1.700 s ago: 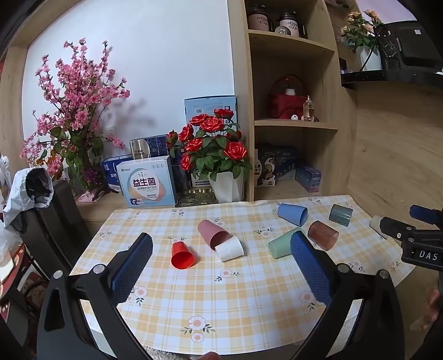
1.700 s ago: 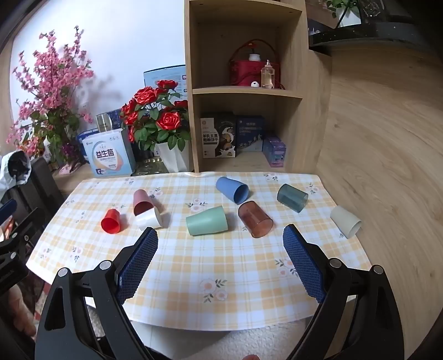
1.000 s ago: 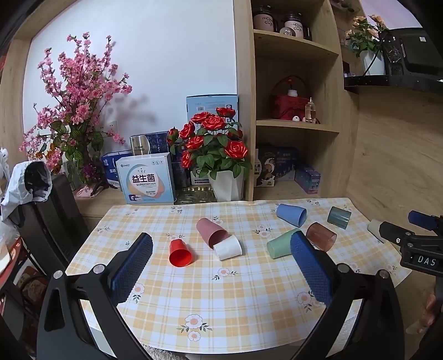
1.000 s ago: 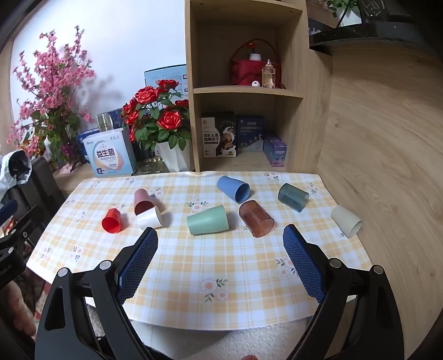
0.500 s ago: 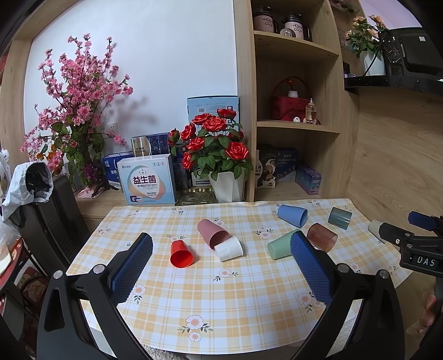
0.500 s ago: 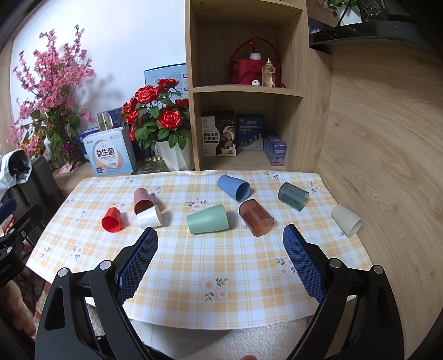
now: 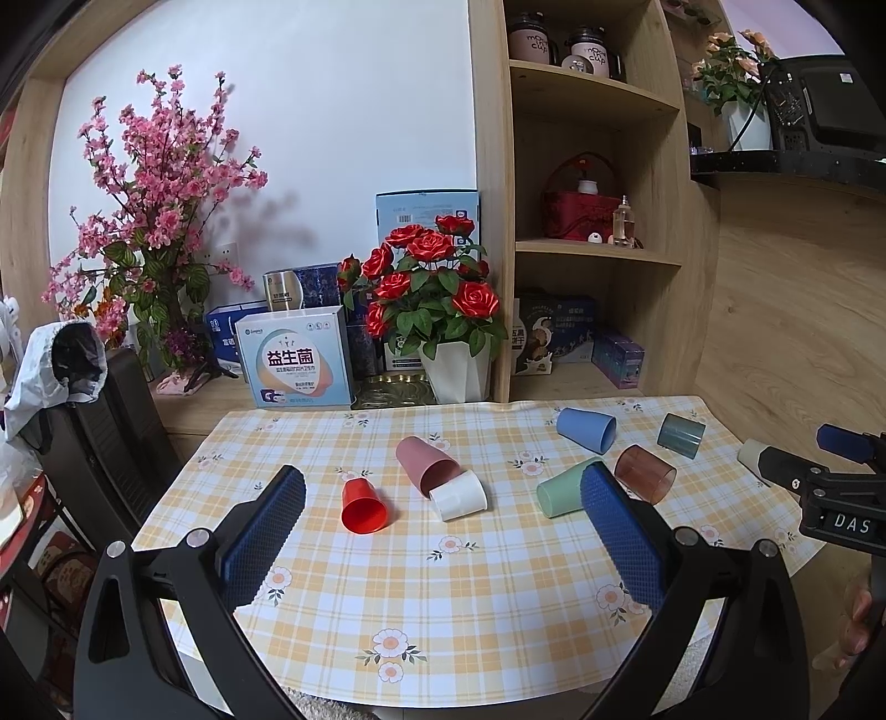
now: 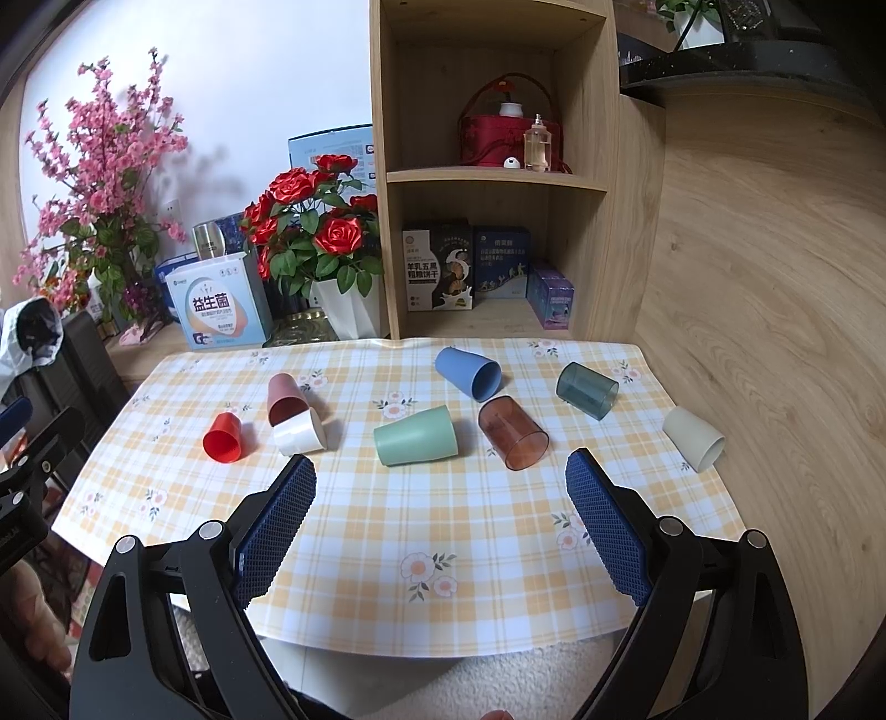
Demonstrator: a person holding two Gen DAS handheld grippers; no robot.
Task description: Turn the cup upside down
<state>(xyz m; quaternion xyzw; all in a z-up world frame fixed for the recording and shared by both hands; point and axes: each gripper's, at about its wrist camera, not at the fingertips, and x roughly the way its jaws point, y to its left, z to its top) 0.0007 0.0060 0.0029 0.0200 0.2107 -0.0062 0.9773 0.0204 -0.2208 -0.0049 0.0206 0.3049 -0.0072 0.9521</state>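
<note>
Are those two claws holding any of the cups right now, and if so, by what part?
Nothing is held. The left claw and the right claw are both open and empty, short of the cups, which all lie on their sides on the table.

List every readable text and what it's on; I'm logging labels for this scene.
"益生菌": white box.
"mom cup": shelf jars.
"DAS": right gripper.
"羊乳五黑粗粮饼干": dark box.
Blue boxes, purple box: print too small to read.
</note>
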